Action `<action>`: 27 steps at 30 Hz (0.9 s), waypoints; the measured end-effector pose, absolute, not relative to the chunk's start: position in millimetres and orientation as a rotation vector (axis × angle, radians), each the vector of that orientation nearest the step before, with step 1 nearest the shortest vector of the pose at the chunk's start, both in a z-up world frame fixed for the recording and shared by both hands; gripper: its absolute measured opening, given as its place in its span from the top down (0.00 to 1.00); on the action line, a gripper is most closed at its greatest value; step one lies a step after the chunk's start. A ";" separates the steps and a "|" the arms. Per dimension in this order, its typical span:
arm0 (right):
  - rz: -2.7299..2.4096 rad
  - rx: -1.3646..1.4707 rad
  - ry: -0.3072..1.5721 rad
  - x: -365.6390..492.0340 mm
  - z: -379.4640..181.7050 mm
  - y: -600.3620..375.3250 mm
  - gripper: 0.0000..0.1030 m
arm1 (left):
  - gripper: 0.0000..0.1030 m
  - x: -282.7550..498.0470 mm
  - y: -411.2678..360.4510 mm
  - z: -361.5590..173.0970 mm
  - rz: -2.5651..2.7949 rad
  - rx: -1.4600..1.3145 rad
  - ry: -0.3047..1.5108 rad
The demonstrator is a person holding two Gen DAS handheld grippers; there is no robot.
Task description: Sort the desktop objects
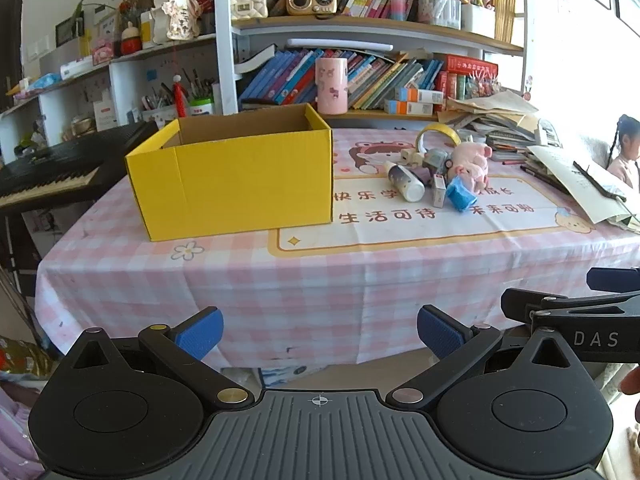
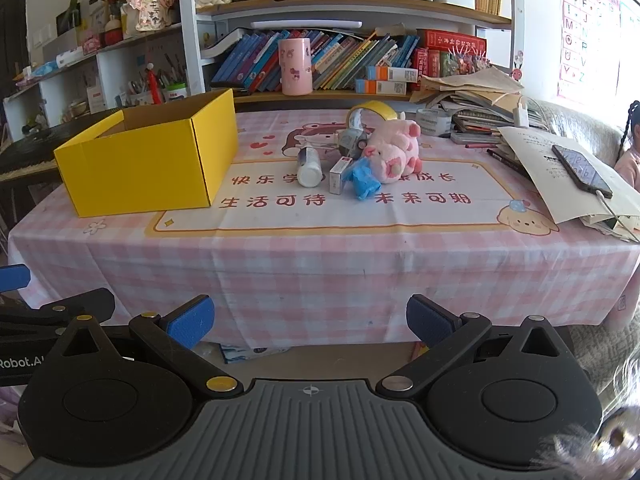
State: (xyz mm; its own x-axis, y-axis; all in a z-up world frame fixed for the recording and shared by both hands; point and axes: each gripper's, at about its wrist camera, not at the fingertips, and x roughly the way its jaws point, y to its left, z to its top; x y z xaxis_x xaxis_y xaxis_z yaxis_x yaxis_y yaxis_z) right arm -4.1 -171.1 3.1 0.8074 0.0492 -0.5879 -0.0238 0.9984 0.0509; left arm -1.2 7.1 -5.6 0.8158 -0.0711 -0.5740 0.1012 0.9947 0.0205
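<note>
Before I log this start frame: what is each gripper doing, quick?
Left gripper: open, holding nothing, short of the table.
Right gripper: open, holding nothing, also short of the table.

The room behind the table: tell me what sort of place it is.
Probably a child's study corner at home: crowded bookshelves, an alphabet poster on the wall, an electric keyboard, and a cartoon-printed tablecloth.

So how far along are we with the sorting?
Nothing looks done: the visible part of the yellow box shows nothing inside. Nothing in hand: left gripper and right gripper are open, short of the table. Left: plush pig, white bottle, blue packet, small carton, tape roll.
</note>
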 end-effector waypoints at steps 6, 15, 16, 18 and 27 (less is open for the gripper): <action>0.042 0.061 0.632 -6.3 2.8 -170.8 0.00 | 0.00 -2.1 6.0 -4.8 -0.109 0.044 0.606; 0.049 0.086 0.649 -6.1 3.2 -177.2 0.00 | 0.00 -2.3 6.7 -4.3 -0.113 0.043 0.602; 0.052 0.091 0.648 -6.0 3.7 -177.8 0.00 | 0.00 -2.2 6.7 -4.4 -0.113 0.043 0.602; 0.052 0.087 0.647 -6.0 4.2 -177.9 0.00 | 0.00 -2.3 6.9 -4.5 -0.112 0.046 0.604; 0.046 0.068 0.626 -7.3 6.8 -178.2 0.00 | 0.00 -1.6 9.1 -5.2 -0.112 0.056 0.602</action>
State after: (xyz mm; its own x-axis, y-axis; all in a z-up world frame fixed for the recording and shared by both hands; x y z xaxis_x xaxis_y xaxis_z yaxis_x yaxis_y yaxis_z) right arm -7.3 -178.2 6.8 0.8094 0.0634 -0.5838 -0.0219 0.9967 0.0778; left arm -1.6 9.1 -5.2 0.8184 -0.0891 -0.5677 0.1216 0.9924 0.0196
